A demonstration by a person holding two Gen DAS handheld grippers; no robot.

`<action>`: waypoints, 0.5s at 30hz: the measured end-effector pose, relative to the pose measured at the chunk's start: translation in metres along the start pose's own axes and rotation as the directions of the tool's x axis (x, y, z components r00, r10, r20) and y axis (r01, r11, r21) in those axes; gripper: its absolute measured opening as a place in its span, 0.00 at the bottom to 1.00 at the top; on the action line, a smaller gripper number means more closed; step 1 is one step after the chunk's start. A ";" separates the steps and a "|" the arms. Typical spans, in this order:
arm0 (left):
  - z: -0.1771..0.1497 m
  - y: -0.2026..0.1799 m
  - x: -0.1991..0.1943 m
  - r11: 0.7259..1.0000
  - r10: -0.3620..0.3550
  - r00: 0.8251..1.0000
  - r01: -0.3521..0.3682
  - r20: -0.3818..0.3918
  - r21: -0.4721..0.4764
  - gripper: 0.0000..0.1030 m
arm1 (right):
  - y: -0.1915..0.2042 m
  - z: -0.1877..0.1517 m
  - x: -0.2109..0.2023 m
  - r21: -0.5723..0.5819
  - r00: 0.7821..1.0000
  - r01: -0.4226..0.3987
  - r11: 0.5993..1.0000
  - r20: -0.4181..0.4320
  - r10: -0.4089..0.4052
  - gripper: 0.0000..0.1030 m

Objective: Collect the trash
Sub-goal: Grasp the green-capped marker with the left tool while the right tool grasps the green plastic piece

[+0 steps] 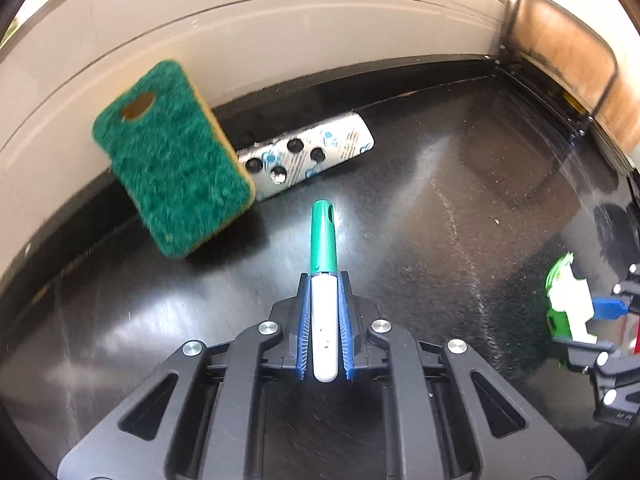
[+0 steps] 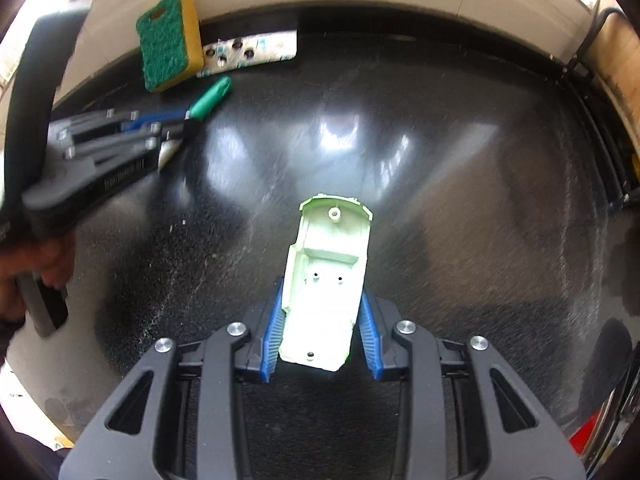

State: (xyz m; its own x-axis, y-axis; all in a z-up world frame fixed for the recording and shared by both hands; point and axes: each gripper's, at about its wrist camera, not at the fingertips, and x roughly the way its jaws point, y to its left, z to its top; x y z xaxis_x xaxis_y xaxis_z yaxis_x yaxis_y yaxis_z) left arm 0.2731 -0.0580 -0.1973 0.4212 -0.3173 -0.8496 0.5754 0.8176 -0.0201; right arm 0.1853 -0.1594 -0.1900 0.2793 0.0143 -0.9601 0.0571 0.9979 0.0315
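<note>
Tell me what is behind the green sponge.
The sponge leans on the pale wall. Behind its lower right edge lies a used pill pack, whose left end is covered by the sponge. What else lies behind it cannot be seen.

Green-capped white marker [image 1: 323, 280] and pale green plastic shell [image 2: 326, 280], each clamped between blue fingers [image 1: 303, 332].

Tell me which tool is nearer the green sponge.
Left. The left tool, gripping a marker, sits just beside the sponge; the right tool is farther back, across the tabletop.
</note>
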 end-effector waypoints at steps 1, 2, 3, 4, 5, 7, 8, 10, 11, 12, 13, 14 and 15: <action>-0.003 -0.003 -0.004 1.000 0.011 1.000 -0.011 -0.007 -0.015 0.12 | -0.002 0.002 -0.003 -0.005 1.000 -0.003 1.000 0.012 0.003 0.33; -0.005 -0.005 -0.009 0.999 0.023 1.000 -0.023 -0.009 -0.029 0.12 | -0.005 0.004 -0.008 -0.013 1.000 -0.008 1.000 0.027 0.009 0.33; -0.007 -0.007 -0.014 0.999 0.030 1.000 -0.030 -0.009 -0.040 0.12 | -0.008 0.009 -0.009 -0.021 0.999 -0.015 1.000 0.040 0.016 0.33; -0.009 -0.010 -0.023 0.998 0.038 0.999 -0.039 -0.007 -0.054 0.12 | -0.010 0.011 -0.015 -0.033 0.998 -0.025 0.999 0.058 0.027 0.33; -0.012 -0.013 -0.033 0.996 0.054 0.999 -0.054 -0.004 -0.064 0.12 | -0.011 0.012 -0.020 -0.046 0.997 -0.031 0.998 0.073 0.035 0.33; -0.016 -0.022 -0.051 0.994 0.075 0.997 -0.075 0.000 -0.080 0.12 | -0.011 0.012 -0.031 -0.071 0.994 -0.045 0.996 0.098 0.051 0.33; -0.019 -0.026 -0.061 0.992 0.087 0.996 -0.087 0.001 -0.089 0.12 | -0.010 0.013 -0.038 -0.087 0.991 -0.054 0.995 0.116 0.064 0.33; -0.026 -0.036 -0.079 0.988 0.110 0.994 -0.109 0.003 -0.108 0.12 | -0.010 0.013 -0.050 -0.114 0.986 -0.075 0.991 0.139 0.090 0.33; -0.030 -0.042 -0.089 0.985 0.121 0.993 -0.120 0.001 -0.120 0.12 | -0.010 0.012 -0.058 -0.134 0.983 -0.087 0.987 0.150 0.107 0.33; -0.033 -0.048 -0.096 0.984 0.129 0.992 -0.128 -0.001 -0.128 0.12 | -0.012 0.011 -0.065 -0.149 0.980 -0.096 0.984 0.158 0.119 0.33; -0.038 -0.054 -0.105 0.980 0.139 0.990 -0.138 -0.003 -0.142 0.12 | -0.012 0.008 -0.071 -0.164 0.978 -0.102 0.981 0.166 0.130 0.33; -0.044 -0.060 -0.114 0.976 0.148 0.989 -0.148 -0.006 -0.158 0.12 | -0.011 0.005 -0.078 -0.180 0.975 -0.108 0.978 0.171 0.140 0.33; -0.049 -0.065 -0.122 0.973 0.153 0.988 -0.152 -0.009 -0.173 0.12 | -0.011 0.002 -0.083 -0.194 0.973 -0.115 0.974 0.174 0.150 0.33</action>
State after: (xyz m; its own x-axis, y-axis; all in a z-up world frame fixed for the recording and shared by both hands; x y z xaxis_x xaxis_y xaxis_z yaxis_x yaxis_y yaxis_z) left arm 0.1499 -0.0489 -0.1181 0.4976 -0.1841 -0.8476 0.3745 0.9271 0.0184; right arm 0.1630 -0.1713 -0.1102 0.4473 0.1521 -0.8814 -0.1622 0.9829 0.0873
